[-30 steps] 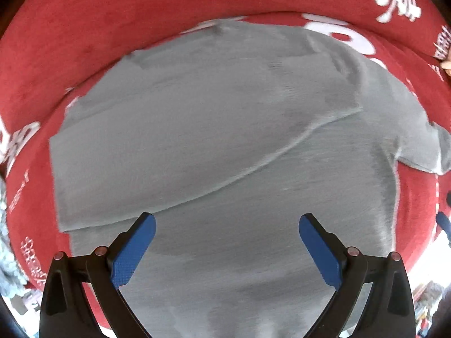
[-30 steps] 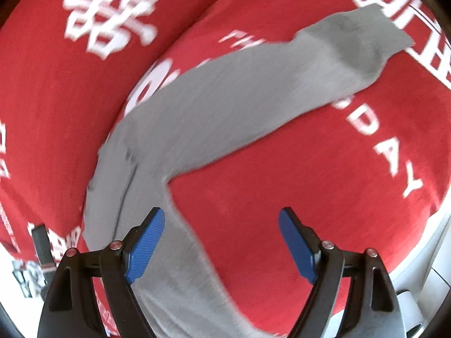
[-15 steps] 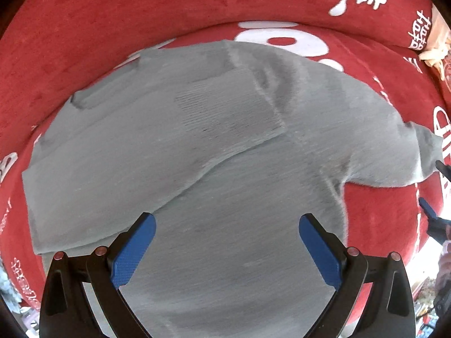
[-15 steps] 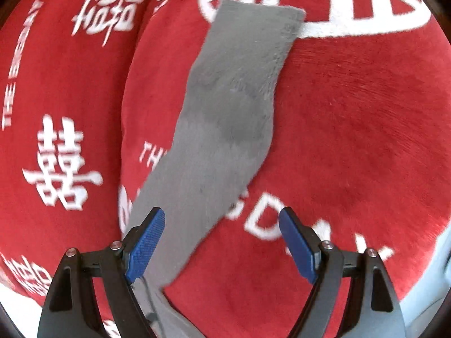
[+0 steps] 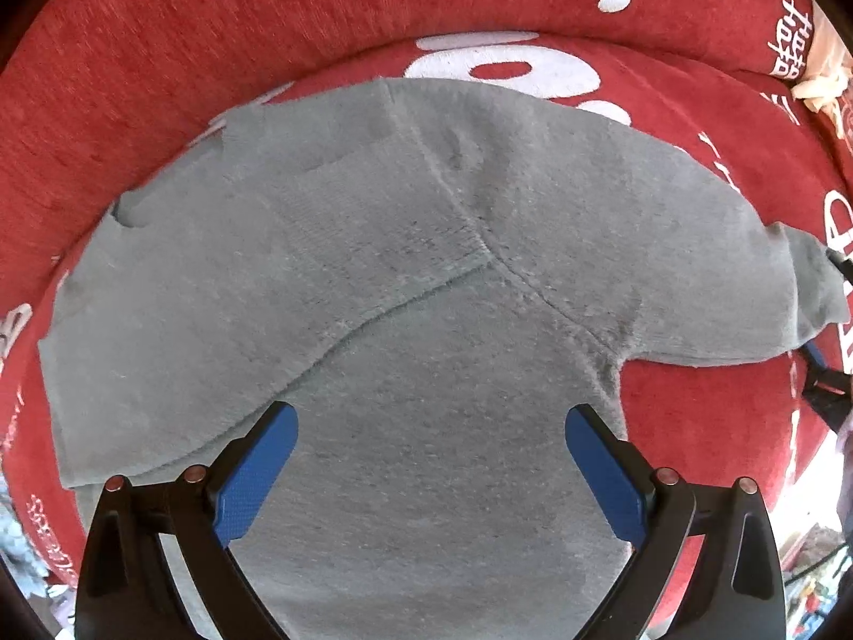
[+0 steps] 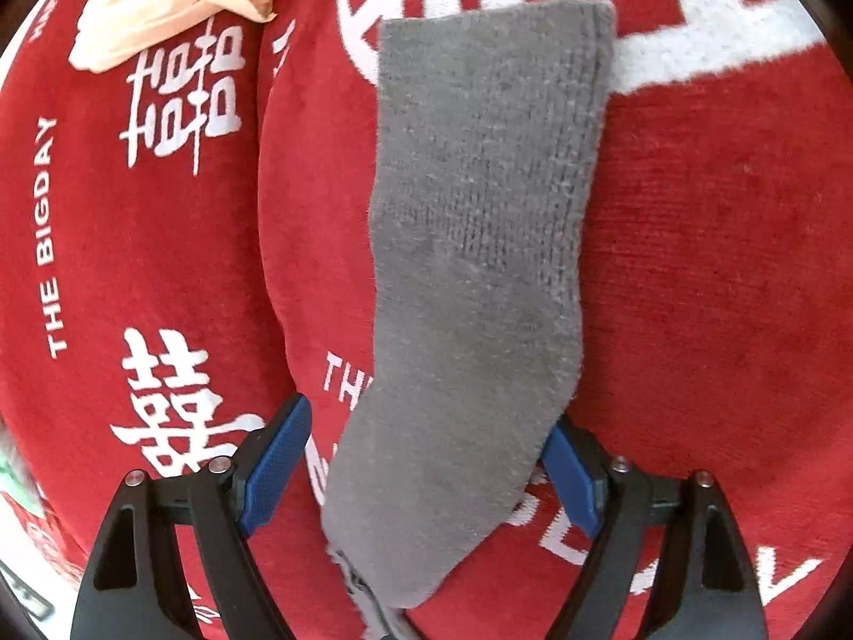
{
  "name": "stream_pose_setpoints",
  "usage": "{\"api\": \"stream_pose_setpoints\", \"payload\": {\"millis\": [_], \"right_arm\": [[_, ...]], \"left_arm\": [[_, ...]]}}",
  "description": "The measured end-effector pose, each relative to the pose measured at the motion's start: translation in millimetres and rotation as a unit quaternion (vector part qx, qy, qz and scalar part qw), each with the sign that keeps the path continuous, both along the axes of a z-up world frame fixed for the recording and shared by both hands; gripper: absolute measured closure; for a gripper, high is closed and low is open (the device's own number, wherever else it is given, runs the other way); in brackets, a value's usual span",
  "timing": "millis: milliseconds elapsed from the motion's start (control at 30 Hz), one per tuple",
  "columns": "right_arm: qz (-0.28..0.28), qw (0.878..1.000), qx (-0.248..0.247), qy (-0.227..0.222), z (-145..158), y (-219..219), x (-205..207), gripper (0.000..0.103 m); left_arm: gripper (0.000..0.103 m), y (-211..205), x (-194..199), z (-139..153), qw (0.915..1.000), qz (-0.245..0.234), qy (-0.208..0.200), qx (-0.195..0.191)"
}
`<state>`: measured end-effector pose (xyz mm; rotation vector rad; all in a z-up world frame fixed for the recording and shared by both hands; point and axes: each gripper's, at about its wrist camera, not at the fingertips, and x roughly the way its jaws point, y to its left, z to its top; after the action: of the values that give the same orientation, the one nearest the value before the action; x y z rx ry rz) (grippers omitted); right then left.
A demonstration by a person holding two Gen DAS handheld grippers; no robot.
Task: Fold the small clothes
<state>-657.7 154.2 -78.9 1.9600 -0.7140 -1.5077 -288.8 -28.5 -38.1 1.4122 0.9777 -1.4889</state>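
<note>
My right tool [image 6: 421, 472] is closing around the grey sweater's [image 5: 426, 320] free sleeve [image 6: 480, 245] (pads not yet pinching). Next I fold it across the body; my left tool [image 5: 429, 466] hovers, jaws apart.

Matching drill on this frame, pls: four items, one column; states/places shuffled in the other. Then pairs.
1. grey sweater
2. outstretched sleeve
3. peach cloth
4. left gripper

A. crumpled at the top left of the right wrist view
B. jaws wide apart above the fabric, holding nothing
C. one sleeve already folded across its body
D. lies between the closing jaws of the right gripper

Pairs: 1-C, 2-D, 3-A, 4-B
</note>
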Motion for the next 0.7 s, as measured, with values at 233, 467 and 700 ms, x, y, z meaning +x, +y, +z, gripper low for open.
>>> {"api": "stream_pose_setpoints", "payload": {"millis": [233,467,700], "right_arm": [[0.002,0.998,-0.044,-0.044,0.5,-7.9,7.1,0.097],[0.073,0.987,-0.137,-0.04,44.6,-61.5,32.5,0.097],[0.214,0.952,-0.218,-0.028,94.3,-141.5,110.4,0.097]], "left_arm": [[0.001,0.5,7.1,-3.2,0.9999,0.01,-0.006,-0.001],[0.001,2.6,34.4,-5.5,0.9997,0.023,-0.002,0.006],[0.001,3.0,82.9,5.5,0.9984,0.054,-0.001,-0.018]]}}
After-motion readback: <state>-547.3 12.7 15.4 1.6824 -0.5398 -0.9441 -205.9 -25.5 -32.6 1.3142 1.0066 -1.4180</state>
